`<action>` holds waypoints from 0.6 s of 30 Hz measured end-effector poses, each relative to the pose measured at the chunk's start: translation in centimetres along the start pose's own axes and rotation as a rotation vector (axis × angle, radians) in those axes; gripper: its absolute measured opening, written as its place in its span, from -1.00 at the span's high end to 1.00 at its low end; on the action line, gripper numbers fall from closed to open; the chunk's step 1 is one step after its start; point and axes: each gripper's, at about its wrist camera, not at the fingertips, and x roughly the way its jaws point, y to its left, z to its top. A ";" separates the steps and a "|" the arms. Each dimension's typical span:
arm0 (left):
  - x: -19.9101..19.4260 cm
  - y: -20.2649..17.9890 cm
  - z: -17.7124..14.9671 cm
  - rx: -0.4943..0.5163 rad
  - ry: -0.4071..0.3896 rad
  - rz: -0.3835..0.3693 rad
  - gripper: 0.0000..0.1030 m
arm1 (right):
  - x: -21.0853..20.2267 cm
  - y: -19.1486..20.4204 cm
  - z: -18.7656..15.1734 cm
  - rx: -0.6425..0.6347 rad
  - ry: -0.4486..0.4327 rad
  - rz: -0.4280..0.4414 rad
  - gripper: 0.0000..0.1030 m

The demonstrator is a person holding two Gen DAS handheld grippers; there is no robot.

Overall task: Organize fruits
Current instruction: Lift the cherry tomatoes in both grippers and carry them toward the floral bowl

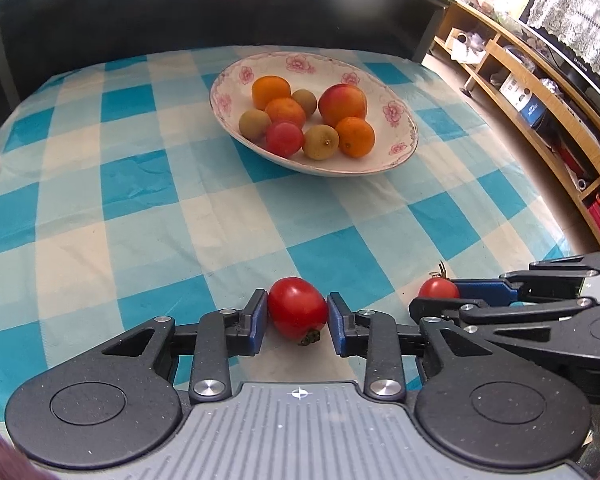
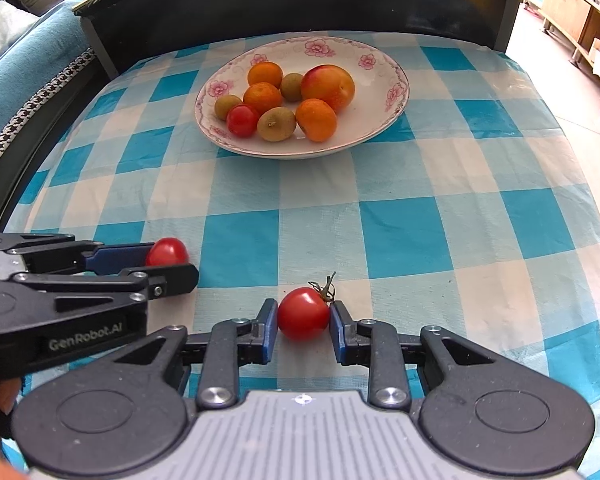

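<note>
My left gripper (image 1: pixel 298 312) is shut on a red tomato (image 1: pixel 297 307) with its stem end toward me, low over the checked cloth. My right gripper (image 2: pixel 303 314) is shut on a second red tomato (image 2: pixel 303 313) with a dry green stem. Each gripper also shows in the other's view: the right gripper (image 1: pixel 440 294) to the right, the left gripper (image 2: pixel 168 258) to the left. A white floral plate (image 1: pixel 396 136) ahead holds several oranges, brownish-green fruits, a peach and a small tomato; it also shows in the right wrist view (image 2: pixel 380 80).
The table wears a blue and white checked cloth (image 1: pixel 100 184). A dark raised board (image 1: pixel 220 4) runs along the far edge. Wooden shelves (image 1: pixel 540 92) stand to the right, a blue sofa (image 2: pixel 16 64) to the left.
</note>
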 end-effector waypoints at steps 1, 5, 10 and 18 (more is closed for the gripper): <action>-0.1 -0.1 0.0 0.009 0.000 0.003 0.24 | 0.0 0.0 0.0 0.000 0.000 0.001 0.39; -0.5 -0.5 -0.1 0.032 -0.007 -0.005 0.25 | 0.0 0.1 0.1 -0.001 0.001 0.003 0.39; -1.2 -0.7 0.2 0.031 -0.031 -0.018 0.25 | -0.6 0.3 0.3 -0.005 -0.015 0.015 0.39; -1.5 -0.5 1.2 0.015 -0.053 -0.024 0.25 | -1.3 0.6 1.4 -0.005 -0.047 0.026 0.39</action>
